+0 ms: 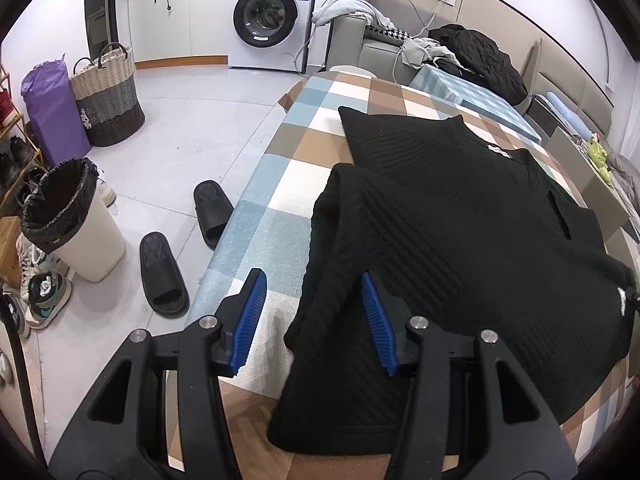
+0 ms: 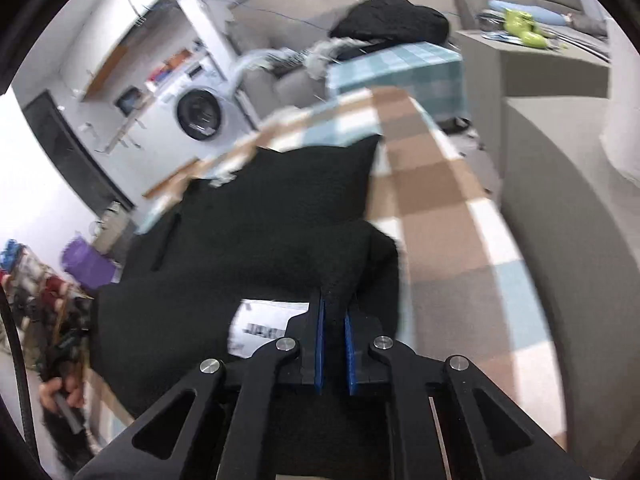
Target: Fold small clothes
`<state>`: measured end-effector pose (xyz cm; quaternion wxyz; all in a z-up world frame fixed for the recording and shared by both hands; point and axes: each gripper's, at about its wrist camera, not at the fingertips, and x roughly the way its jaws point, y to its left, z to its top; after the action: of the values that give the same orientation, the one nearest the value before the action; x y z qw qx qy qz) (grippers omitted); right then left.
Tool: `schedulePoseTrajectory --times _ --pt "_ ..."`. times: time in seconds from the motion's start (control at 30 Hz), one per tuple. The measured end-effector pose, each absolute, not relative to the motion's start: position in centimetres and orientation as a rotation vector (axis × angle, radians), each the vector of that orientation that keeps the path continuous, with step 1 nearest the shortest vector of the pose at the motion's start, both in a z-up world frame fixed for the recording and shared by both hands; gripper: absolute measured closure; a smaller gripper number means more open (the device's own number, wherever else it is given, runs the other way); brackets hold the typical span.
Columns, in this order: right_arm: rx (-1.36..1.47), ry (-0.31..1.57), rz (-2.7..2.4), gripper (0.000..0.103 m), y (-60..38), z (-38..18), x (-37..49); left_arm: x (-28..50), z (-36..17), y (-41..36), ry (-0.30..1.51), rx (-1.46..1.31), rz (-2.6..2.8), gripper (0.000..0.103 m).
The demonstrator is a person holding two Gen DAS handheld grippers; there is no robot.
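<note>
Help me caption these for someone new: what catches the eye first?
A black sweater sprawls over the checked cover, filling the middle of both views. The right gripper is pinched on a fold of it while the left gripper hangs open at its near sleeve. Behind stands a white washer.

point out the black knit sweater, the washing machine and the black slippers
black ribbed knit sweater (image 1: pixel 460 216): left wrist view, middle of its body
white front-loading washing machine (image 1: pixel 266 14): left wrist view, round door
black rubber slide slippers (image 1: pixel 163 276): left wrist view, nearer slipper's strap
</note>
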<state>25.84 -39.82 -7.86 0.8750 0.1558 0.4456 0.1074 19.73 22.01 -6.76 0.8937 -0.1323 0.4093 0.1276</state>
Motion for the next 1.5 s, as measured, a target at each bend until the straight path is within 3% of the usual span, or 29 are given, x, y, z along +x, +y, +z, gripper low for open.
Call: schedulePoseTrajectory --times 0.13,0.2,0.4,0.57,0.63,0.67,0.7,0.77,1.03,1.13,1.2,1.27,1.4,1.43,1.47,1.5 --pt "0.333 0.936 0.232 0.083 -39.9 -7.9 25.4 19.1 -6.6 22.0 0.850 -0.279 0.268 0.057" --pt "0.341 0.915 0.259 0.069 -40.2 -7.5 24.4 18.5 -6.5 21.9 0.850 -0.287 0.262 0.057" --pt "0.370 0.915 0.267 0.059 -42.3 -8.4 20.4 16.7 -7.2 21.7 0.872 -0.325 0.232 0.055" --pt "0.354 0.959 0.246 0.061 -42.4 -9.7 18.8 15.9 -7.8 21.0 0.887 -0.316 0.229 0.055" --pt "0.348 0.949 0.261 0.076 -42.2 -9.7 18.2 15.5 -7.7 20.7 0.878 -0.315 0.226 0.067" --pt "0.352 0.931 0.279 0.085 -42.1 -9.4 17.8 15.3 -7.6 20.6 0.870 -0.322 0.211 0.084" --pt "0.354 0.907 0.300 0.093 -42.0 -9.0 17.5 15.2 -7.5 20.5 0.868 -0.323 0.212 0.090" --pt "0.360 0.858 0.335 0.096 -41.9 -7.8 16.6 14.7 -7.0 20.4 0.847 -0.312 0.234 0.099" --pt "0.395 0.949 0.310 0.094 -42.6 -9.4 16.4 13.8 -7.5 21.2 0.869 -0.378 0.234 0.098" --pt "0.407 0.964 0.305 0.078 -42.6 -9.7 16.6 13.6 -7.5 21.4 0.881 -0.378 0.250 0.084" --pt "0.417 0.965 0.313 0.062 -42.6 -9.8 16.8 13.5 -7.7 21.5 0.894 -0.382 0.261 0.062" --pt "0.416 0.964 0.323 0.061 -42.5 -9.9 17.0 13.3 -8.1 21.7 0.898 -0.391 0.260 0.058" --pt "0.409 0.970 0.312 0.061 -42.1 -10.4 17.3 13.0 -8.4 21.4 0.892 -0.372 0.252 0.061" --pt "0.408 0.966 0.311 0.061 -42.1 -10.4 17.3 13.0 -8.5 21.4 0.884 -0.376 0.243 0.066" --pt "0.407 0.958 0.306 0.064 -42.0 -10.4 17.4 13.0 -8.4 21.4 0.876 -0.386 0.227 0.081" --pt "0.405 0.952 0.310 0.073 -41.9 -10.3 17.4 13.1 -8.3 21.4 0.868 -0.394 0.218 0.087"
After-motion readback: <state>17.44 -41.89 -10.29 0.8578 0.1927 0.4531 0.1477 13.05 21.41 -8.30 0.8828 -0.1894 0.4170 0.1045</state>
